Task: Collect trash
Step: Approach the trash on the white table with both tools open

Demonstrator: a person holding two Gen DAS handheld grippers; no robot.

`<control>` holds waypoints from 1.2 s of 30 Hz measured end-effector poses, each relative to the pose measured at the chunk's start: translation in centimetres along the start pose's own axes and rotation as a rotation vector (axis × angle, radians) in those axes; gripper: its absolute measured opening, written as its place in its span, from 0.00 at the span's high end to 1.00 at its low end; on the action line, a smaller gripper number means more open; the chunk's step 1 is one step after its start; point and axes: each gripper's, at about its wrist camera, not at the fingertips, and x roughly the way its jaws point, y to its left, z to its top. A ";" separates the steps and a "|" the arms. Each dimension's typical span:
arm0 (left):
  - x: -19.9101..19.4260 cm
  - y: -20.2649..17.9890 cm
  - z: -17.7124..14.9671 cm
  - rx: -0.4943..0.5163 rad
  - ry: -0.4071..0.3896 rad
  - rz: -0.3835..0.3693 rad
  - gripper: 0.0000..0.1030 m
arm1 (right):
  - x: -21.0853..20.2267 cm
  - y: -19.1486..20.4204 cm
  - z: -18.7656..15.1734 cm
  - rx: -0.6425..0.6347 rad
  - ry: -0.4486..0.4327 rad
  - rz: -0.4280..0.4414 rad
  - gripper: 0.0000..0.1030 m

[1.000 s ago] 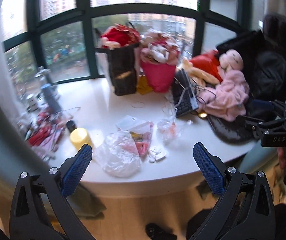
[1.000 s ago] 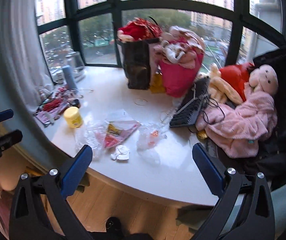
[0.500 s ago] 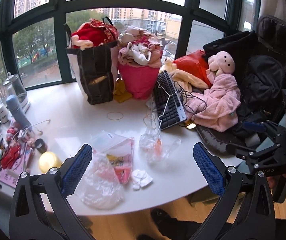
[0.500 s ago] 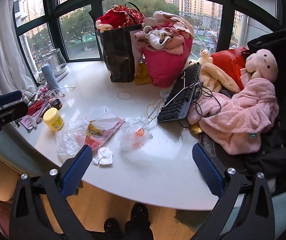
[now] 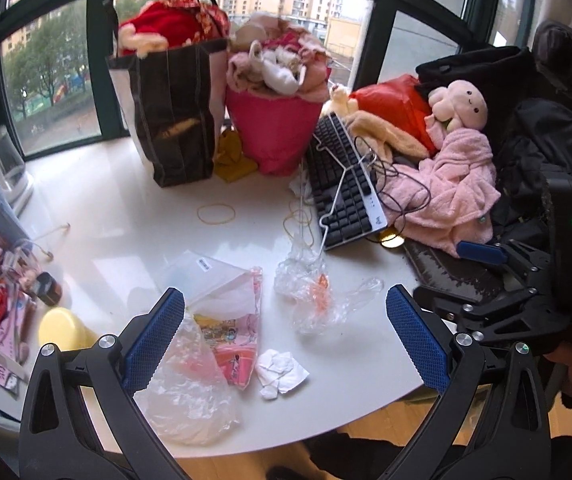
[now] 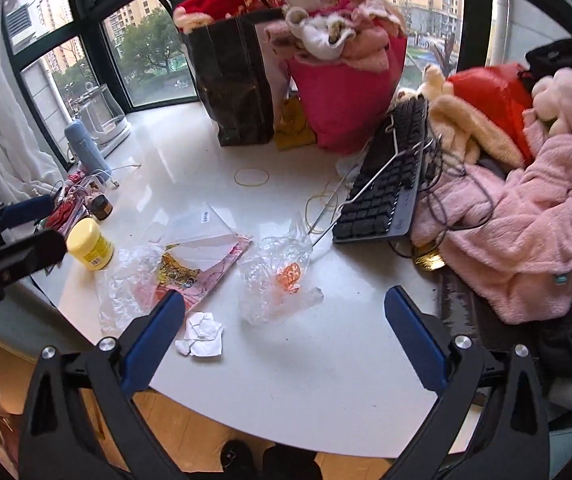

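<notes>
Four bits of trash can be made out near the front edge of the round white surface (image 5: 134,208), nothing picked up yet, so the step in hand looks like lining up for a first grab.

Going left to right: a crumpled clear plastic bag (image 5: 190,392) is seen right under the left tongs (image 5: 286,334), which are held wide open with nothing between the blue pads. Touching that bag, a torn pink printed packet with a white flap (image 5: 230,320) is lying flat. Just beside it sits a small crumpled white paper scrap (image 5: 280,372), and further right a wrinkled clear film wrapper with an orange mark (image 6: 282,276) is found close to a black keyboard (image 6: 386,192). The right tongs (image 6: 284,336) are also spread open and empty, hovering above the wrapper and the scrap.

Next move, probably: one pair gets lowered onto the film or the paper and pinched shut. The thin plastic could slide or balloon instead of being caught, tbh.

As for the room, a curved bay window is seen behind, with a dark gift bag (image 5: 174,116), a pink tub of clothes (image 5: 278,132), a pink plush robe (image 6: 518,232) and a yellow-lidded jar (image 6: 90,244) crowded onto the surface. No bin can be spotted in either view.
</notes>
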 end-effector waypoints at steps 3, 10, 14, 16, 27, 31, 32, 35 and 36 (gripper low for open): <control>1.3 0.3 0.0 0.004 0.012 -0.025 0.05 | 1.8 -0.1 0.1 0.004 0.018 0.008 0.06; 4.3 0.8 -0.3 0.013 0.037 -0.043 0.05 | 5.6 -0.1 -0.7 0.009 0.070 0.029 0.06; 6.5 1.2 -2.0 0.018 0.088 -0.081 0.05 | 7.7 -0.3 -1.1 0.007 0.097 0.033 0.06; 7.2 1.2 -3.0 0.015 0.115 -0.101 0.05 | 8.3 -0.5 -1.2 0.003 0.103 0.034 0.06; 10.0 0.3 -6.9 -0.033 0.169 -0.118 0.05 | 11.0 -1.5 -1.5 -0.040 0.121 0.067 0.06; 10.1 0.1 -7.7 -0.047 0.165 -0.111 0.06 | 11.7 -1.3 -1.8 -0.055 0.132 0.094 0.06; 10.2 0.0 -8.0 -0.049 0.167 -0.103 0.07 | 12.0 -1.3 -1.9 -0.057 0.137 0.103 0.09; 10.3 -0.1 -8.5 -0.067 0.171 -0.091 0.09 | 12.6 -1.2 -1.9 -0.057 0.159 0.142 0.22; 10.4 0.0 -8.8 -0.075 0.171 -0.087 0.10 | 12.8 -1.2 -1.9 -0.058 0.164 0.149 0.23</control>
